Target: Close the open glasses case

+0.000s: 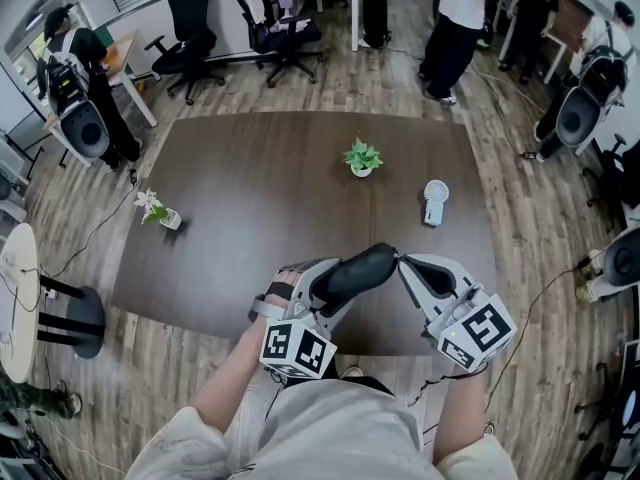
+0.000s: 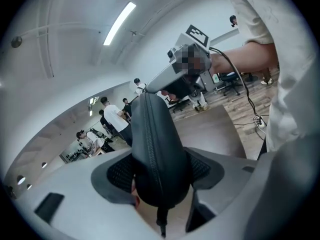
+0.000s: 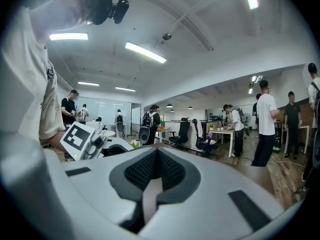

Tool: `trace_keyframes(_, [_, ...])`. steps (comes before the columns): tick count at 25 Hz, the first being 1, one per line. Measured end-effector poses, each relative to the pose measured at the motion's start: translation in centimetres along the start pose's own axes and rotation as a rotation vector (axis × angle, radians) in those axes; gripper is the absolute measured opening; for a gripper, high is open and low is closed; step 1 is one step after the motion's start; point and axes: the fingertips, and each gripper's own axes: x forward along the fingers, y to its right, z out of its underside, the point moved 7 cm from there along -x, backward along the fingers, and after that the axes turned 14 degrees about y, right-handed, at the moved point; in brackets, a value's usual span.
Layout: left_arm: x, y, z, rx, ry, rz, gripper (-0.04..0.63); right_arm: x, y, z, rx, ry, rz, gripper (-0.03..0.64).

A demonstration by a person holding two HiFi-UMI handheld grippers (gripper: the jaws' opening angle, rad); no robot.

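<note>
A black oval glasses case (image 1: 352,276) hangs above the near edge of the dark wooden table (image 1: 250,198). My left gripper (image 1: 320,293) is shut on its near end. In the left gripper view the case (image 2: 157,149) stands up between the textured pads (image 2: 120,171), its zipper seam facing the camera and its two halves together. My right gripper (image 1: 404,261) is shut with nothing between its jaws, and its tip sits at the case's far end. The left gripper view shows that right gripper (image 2: 152,91) meeting the top of the case. In its own view the right gripper (image 3: 156,159) holds nothing.
On the table stand a small green plant (image 1: 361,158), a white hand fan (image 1: 435,201) and a flower in a little pot (image 1: 160,211). A round white side table (image 1: 18,298) is at the left. Office chairs (image 1: 190,38), people (image 1: 455,28) and equipment ring the table.
</note>
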Motion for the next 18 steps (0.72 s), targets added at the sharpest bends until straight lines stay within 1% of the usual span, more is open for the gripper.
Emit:
trace_keyframes(3, [0.3, -0.2, 0.1, -0.006, -0.005, -0.006, 0.298, 0.2, -0.4, -0.4, 0.017, 0.027, -0.01, 0.002])
trace_keyframes(6, [0.7, 0.1, -0.2, -0.008, -0.006, 0.011, 0.342, 0.6, -1.1, -0.8, 0.019, 0.038, -0.026, 0.002])
trace_keyframes(10, [1.2, 0.3, -1.1, -0.044, 0.02, 0.014, 0.37, 0.9, -2.0, -0.7, -0.005, 0.015, -0.045, 0.002])
trace_keyframes(14, [2.0, 0.0, -2.0, -0.044, 0.042, 0.028, 0.388, 1.1, -2.7, -0.3, -0.022, -0.01, -0.065, 0.002])
trace_keyframes(17, [2.7, 0.1, -2.3, -0.051, 0.056, 0.038, 0.393, 1.4, -3.6, -0.2, -0.018, -0.009, -0.098, 0.002])
trace_keyframes(18, [2.9, 0.2, -2.4, -0.055, 0.056, 0.042, 0.403, 1.5, -3.9, -0.2, -0.02, -0.012, -0.109, 0.002])
